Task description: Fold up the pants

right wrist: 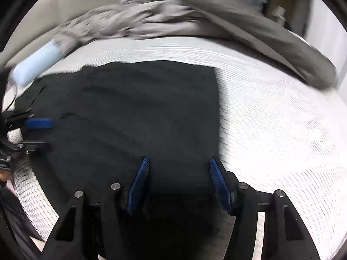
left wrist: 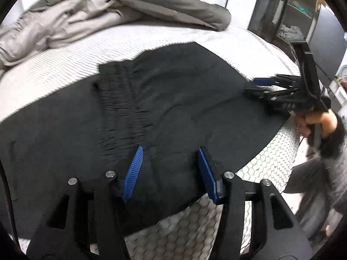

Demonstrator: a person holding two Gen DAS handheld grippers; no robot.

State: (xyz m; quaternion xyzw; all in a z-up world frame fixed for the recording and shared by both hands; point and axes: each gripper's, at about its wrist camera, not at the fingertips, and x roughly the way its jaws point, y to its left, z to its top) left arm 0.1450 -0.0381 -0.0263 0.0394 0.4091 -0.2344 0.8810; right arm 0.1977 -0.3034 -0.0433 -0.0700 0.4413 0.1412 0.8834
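Plainly, both jaws gape over folded black fabric pants (left wrist: 173, 108) at the white quilted mattress (right wrist: 271, 108) edge (bare beyond): left gripper (left wrist: 171, 173); right gripper (right wrist: 180, 182).

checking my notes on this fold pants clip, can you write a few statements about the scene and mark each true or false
1. The black pants lie spread on the white mattress. True.
2. The left hand-held gripper is clamped shut on the waistband. False: its blue pads stand apart above the cloth and pinch nothing.
3. Grey bedding is bunched at the far side of the mattress. True.
4. The right hand-held gripper holds a white towel. False: its pads are open over the black pants, with nothing gripped.
5. The pants are rolled into a tight bundle. False: they lie flat in broad layers.
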